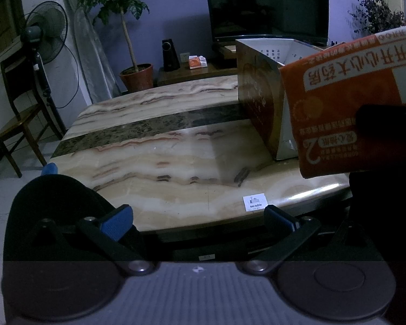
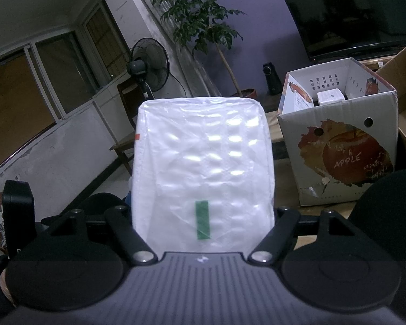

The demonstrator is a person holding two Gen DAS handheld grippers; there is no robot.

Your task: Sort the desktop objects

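Right gripper (image 2: 203,216) clamps tissue pack (image 2: 203,162) off the table. Apple box (image 2: 338,146) at two o'clock. Left gripper (image 1: 197,219) spread, holding nothing.

You are looking at a desk (image 1: 176,162) made of shiny stone. It is cream with wavy brown and red lines, and one dark speckled band runs across it. A box (image 1: 259,108) stands on the desk on the far right side, and you can see a red apple and the word APPLE on its side. Its top is open. A small white sticker (image 1: 255,203) is stuck flat near the front edge, and it reads "tea table". The rest of the top that you can see is bare stone.
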